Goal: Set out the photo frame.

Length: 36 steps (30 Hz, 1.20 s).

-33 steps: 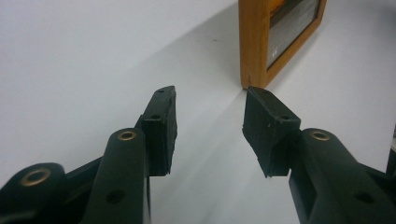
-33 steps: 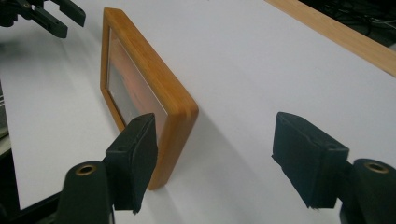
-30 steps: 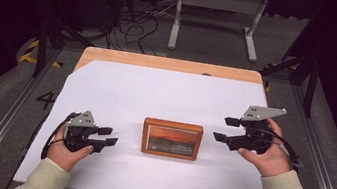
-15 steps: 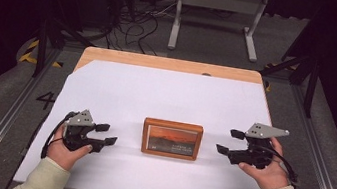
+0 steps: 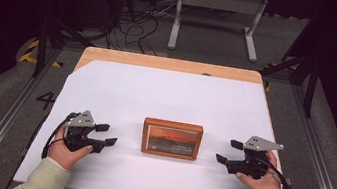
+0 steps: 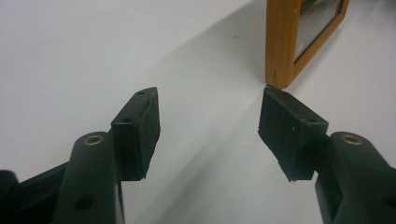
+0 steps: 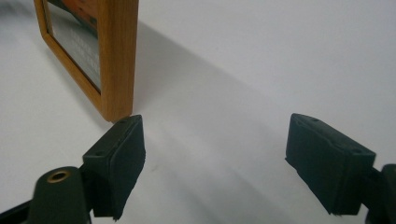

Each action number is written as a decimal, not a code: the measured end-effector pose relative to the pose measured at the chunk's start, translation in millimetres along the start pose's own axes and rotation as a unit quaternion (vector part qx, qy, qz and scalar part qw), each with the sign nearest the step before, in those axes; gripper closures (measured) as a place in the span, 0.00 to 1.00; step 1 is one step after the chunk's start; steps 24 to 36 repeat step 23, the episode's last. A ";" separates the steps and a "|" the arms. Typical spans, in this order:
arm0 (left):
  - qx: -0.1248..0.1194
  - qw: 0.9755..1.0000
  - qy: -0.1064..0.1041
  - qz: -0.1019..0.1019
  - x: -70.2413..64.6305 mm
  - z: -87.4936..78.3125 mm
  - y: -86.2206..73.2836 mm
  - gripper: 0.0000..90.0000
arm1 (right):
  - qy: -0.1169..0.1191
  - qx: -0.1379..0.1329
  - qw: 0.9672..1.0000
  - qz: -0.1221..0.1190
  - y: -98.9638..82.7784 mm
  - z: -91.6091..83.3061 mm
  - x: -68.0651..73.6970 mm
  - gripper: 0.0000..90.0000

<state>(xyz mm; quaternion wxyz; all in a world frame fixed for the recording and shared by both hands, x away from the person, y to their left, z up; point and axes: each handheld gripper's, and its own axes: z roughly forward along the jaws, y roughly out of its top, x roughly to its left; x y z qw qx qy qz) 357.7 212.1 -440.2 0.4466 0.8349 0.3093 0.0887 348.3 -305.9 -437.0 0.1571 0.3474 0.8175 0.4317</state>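
Both tongs open, nothing between the jaws on either side. Left tongs (image 5: 106,134) sit low over the white sheet, held in the person's left hand (image 5: 69,149), pointing right toward the small rectangular wooden picture frame with a reddish-orange photo (image 5: 172,138). Jaws have just been opening; gap between them shows bare white surface. Right tongs (image 5: 228,152) in the right hand (image 5: 260,179) mirror that, pointing left at the frame, jaws also just been opening, standing wide.

Frame lies flat on the white-covered bench (image 5: 165,99), near the front edge, roughly centred between the two tongs. Neither touches it in the high view; each is near its short side with white sheet showing between.

Left gripper view: black pads (image 6: 140,128) apart, frame corner (image 6: 280,46) ahead and offset toward the right-hand pad, seemingly just beyond its tip. Contact there — cannot tell, looks like a perspective overlap.

Right gripper view: same story mirrored. Frame (image 7: 116,56) up left, its lower corner just above the left-hand pad (image 7: 119,163); other pad well off to the right over bare sheet. Frame's glass face is angled away, print blurred.

Light wood strip of the bench top shows along the far edge, beyond the sheet. Cream sleeves (image 5: 47,182) come in at the bottom. Grey three-cornered plates ride on top of both tongs; black cable loops off each.
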 end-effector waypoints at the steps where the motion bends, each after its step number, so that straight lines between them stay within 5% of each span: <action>1: 0.002 1.000 -0.001 0.000 0.6 0.5 -0.7 0.43 | 0.002 0.002 1.000 0.003 -2.0 1.9 -0.3 0.22; 12: 0.010 1.000 0.001 0.006 0.9 4.3 -2.2 0.43 | -0.004 0.026 1.000 -0.005 -13.1 15.7 4.8 0.22; 36: 0.016 1.000 0.005 0.001 1.2 6.0 -2.5 0.40 | -0.014 0.018 1.000 -0.003 -9.7 11.5 5.8 0.21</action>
